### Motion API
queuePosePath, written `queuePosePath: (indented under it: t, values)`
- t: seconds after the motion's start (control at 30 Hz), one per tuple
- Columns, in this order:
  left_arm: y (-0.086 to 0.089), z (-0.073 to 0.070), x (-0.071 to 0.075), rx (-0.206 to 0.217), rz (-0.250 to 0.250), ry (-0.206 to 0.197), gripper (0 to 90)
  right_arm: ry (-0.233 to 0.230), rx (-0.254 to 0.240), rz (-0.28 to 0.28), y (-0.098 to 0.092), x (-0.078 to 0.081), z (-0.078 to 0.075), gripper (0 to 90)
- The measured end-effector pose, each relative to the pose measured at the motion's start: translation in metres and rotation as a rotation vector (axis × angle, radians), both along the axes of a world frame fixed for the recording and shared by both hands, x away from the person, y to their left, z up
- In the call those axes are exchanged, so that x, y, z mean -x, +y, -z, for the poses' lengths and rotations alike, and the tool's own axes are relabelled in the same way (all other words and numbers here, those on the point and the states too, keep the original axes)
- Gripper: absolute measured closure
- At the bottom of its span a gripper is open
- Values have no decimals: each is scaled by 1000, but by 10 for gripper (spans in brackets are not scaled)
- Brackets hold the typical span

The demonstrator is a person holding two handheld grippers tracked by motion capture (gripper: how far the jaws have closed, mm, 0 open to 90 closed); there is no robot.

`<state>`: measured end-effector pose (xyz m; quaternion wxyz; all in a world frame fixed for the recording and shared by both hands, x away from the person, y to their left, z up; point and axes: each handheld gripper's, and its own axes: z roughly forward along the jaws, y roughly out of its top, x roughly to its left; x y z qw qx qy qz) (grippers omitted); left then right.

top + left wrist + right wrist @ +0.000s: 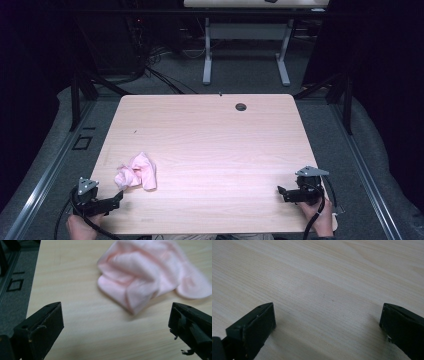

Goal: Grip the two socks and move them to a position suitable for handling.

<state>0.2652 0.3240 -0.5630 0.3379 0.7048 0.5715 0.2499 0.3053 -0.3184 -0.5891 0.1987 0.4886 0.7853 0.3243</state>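
Note:
A crumpled pink cloth (137,172) lies on the left front part of the light wooden table (210,135). In the left gripper view the pink cloth (152,272) sits just ahead of the open jaws, apart from them. My left gripper (120,197) rests at the table's front left corner, open, a short way below and left of the cloth. My left gripper (116,322) holds nothing. My right gripper (279,192) stands open at the front right, over bare wood. Between the jaws of my right gripper (327,320) there is only table surface.
A small dark round hole (241,106) sits near the table's far edge. Beyond the table stand the white legs of another desk (245,55) and cables on a grey carpet. Dark frame posts flank both sides.

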Motion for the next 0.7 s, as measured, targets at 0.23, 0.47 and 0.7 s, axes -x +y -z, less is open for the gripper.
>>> queuePosePath:
  t: [0.23,0.47,0.7]
  values:
    - [-35,-30,-24,-23,138,-31,0,-1,-1,0,0,0,0,0]
    - [-71,-32,-85,-97,295,58,36,-3,0,0,0,0,0,0]
    - [-90,-17,-111,-177,323,162,228,-3,3,1,0,0,0,0]
